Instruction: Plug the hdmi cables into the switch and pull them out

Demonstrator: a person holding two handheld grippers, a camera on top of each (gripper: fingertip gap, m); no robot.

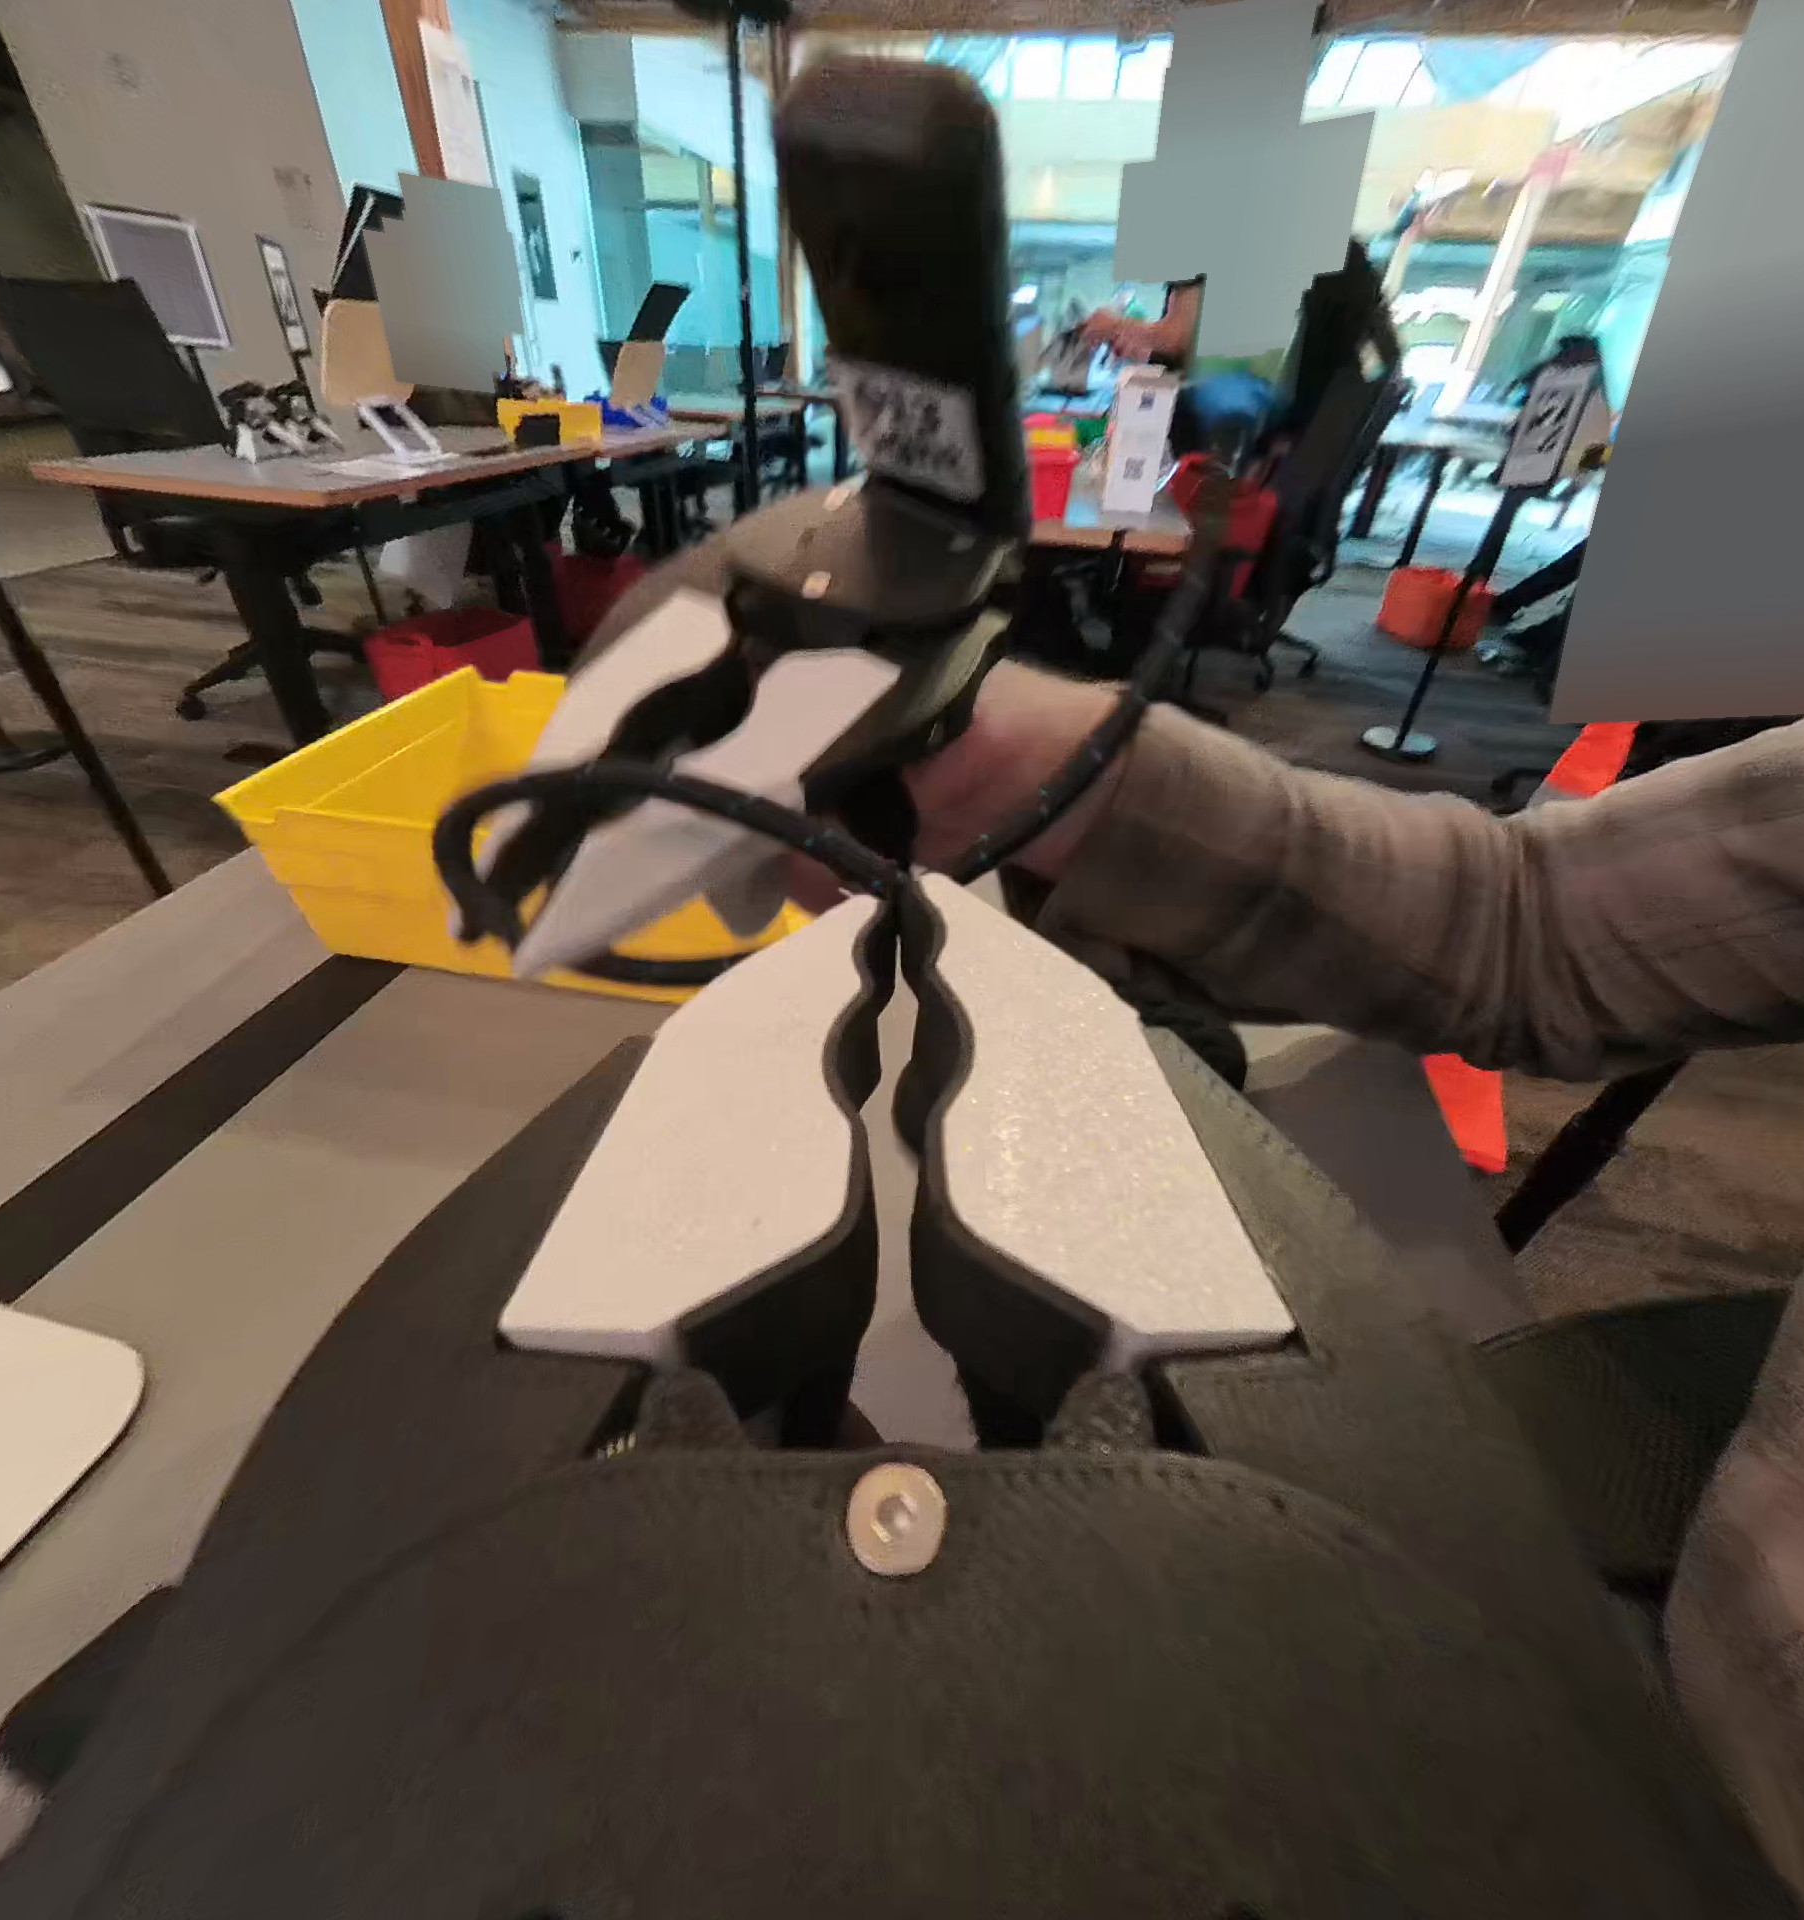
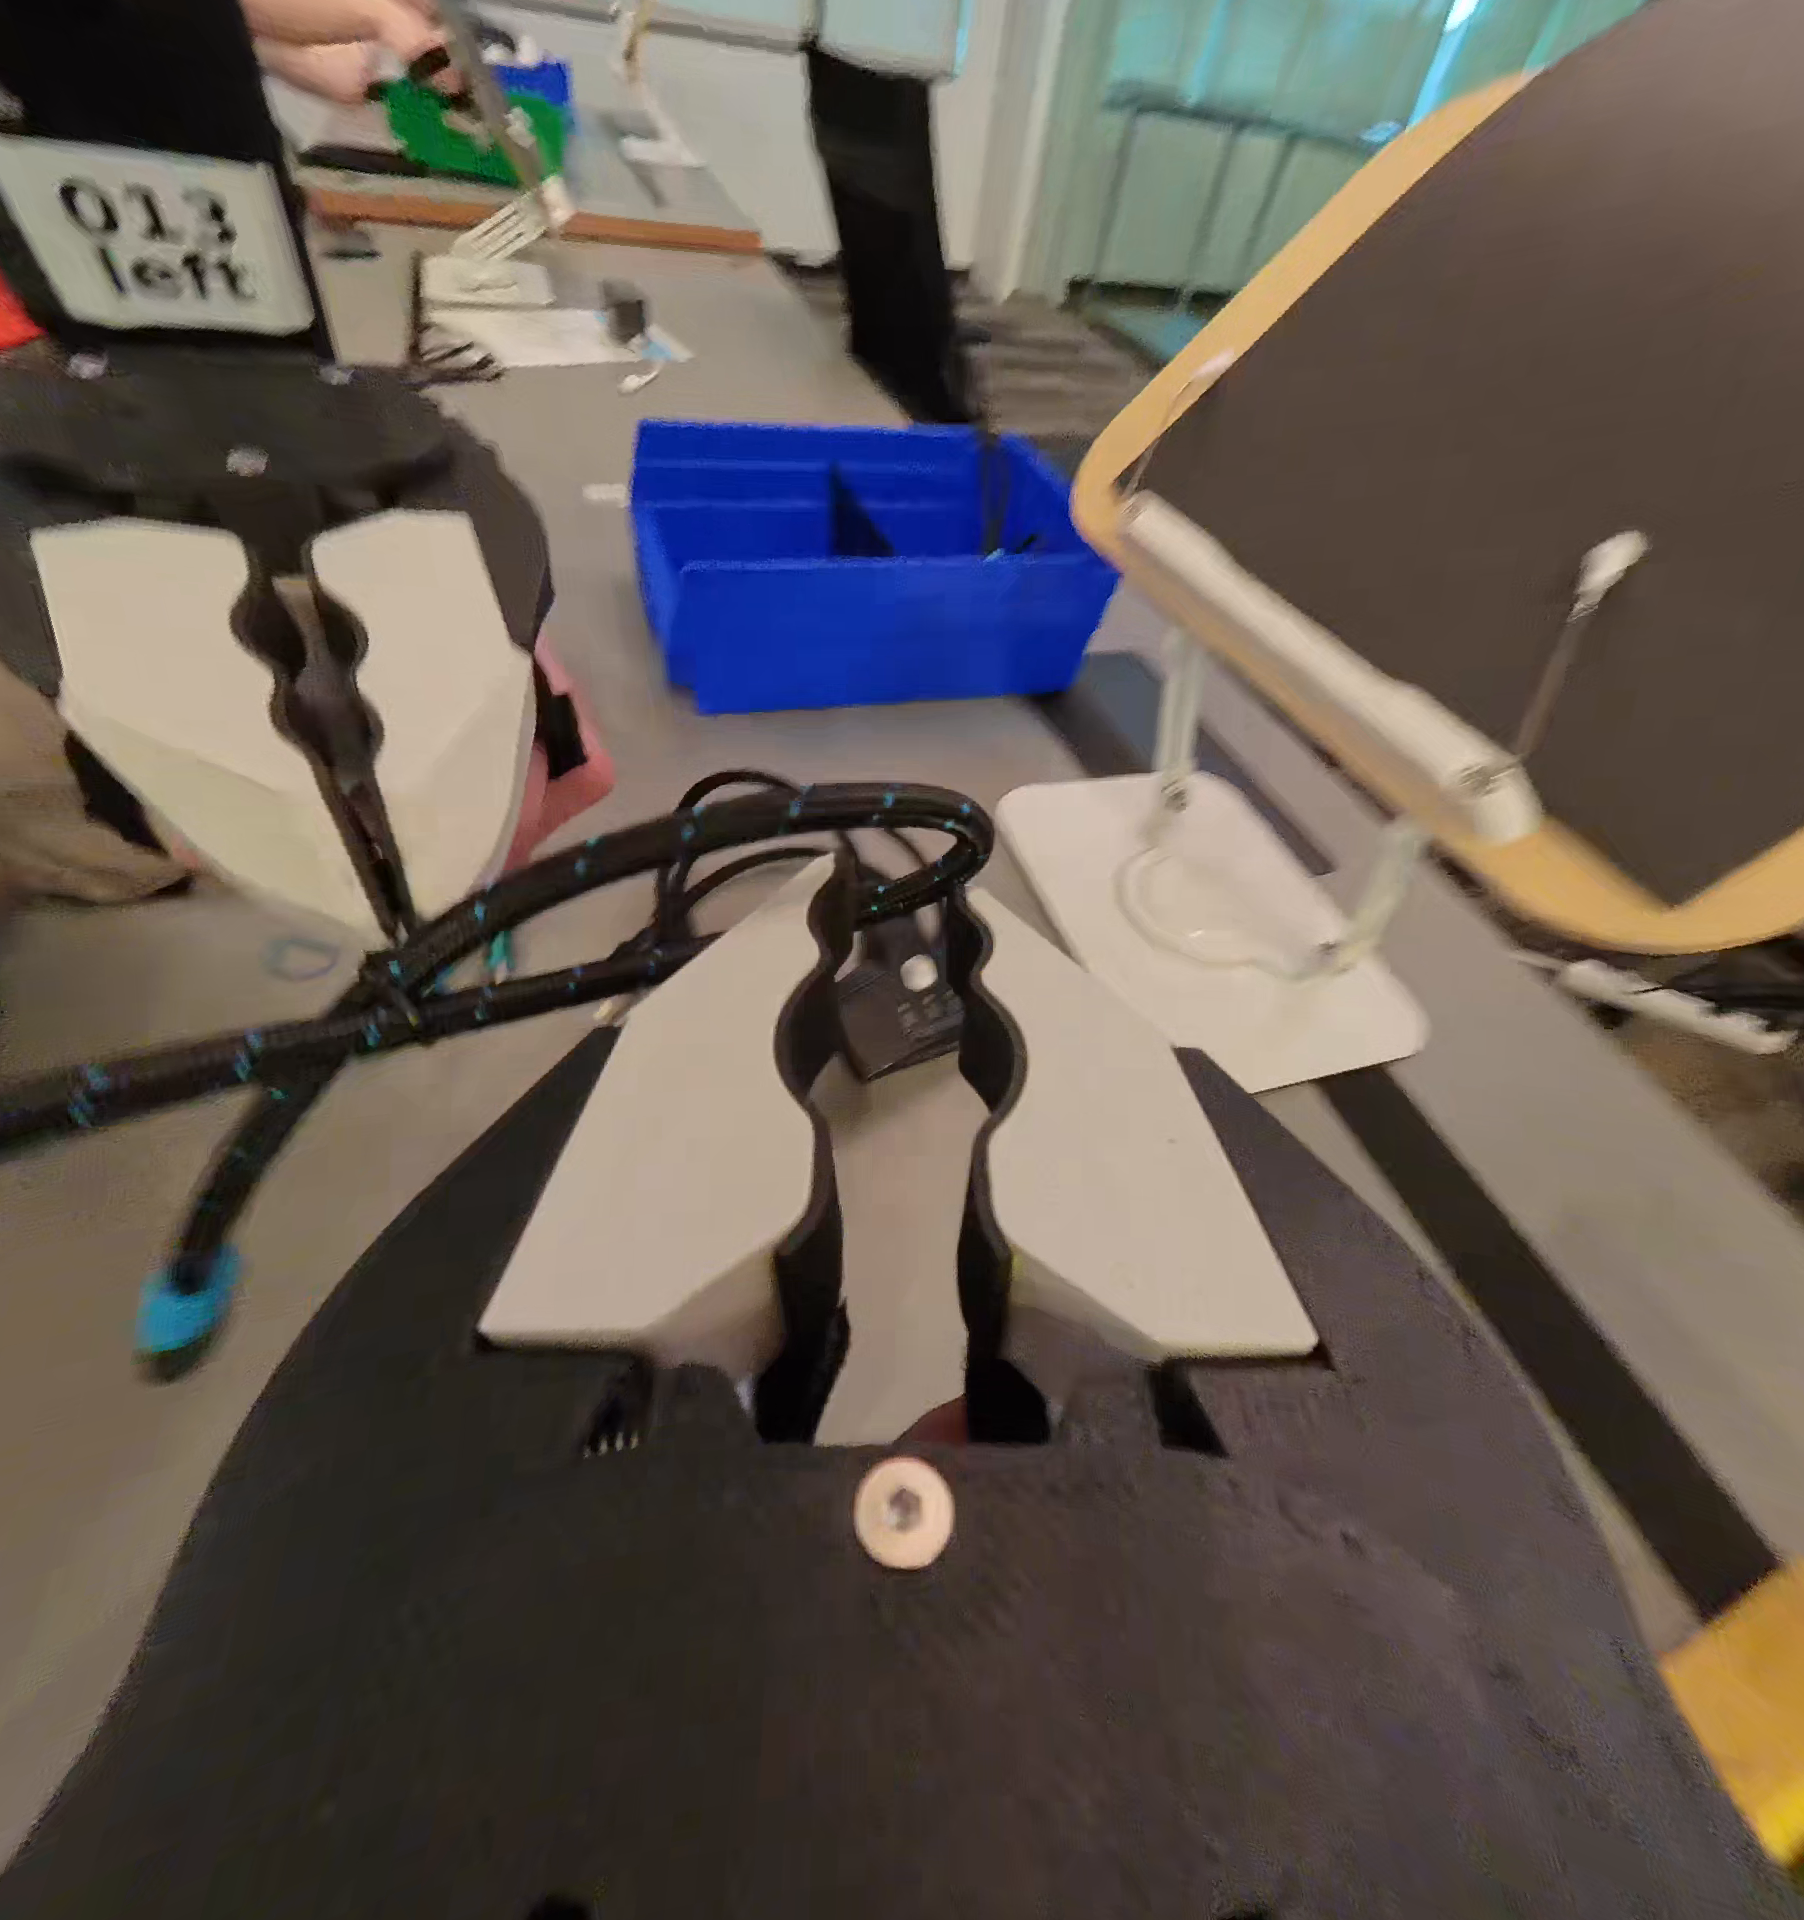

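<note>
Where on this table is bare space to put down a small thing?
Free: the grey table at near left, in front of the cables; also the strip between the blue bin and the left tool. Crowded: the middle, with cables, switch and white stand base.

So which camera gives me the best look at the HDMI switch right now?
The right wrist view: the small black switch lies on the table just beyond the right gripper. The left wrist view doesn't show it at all.
</note>
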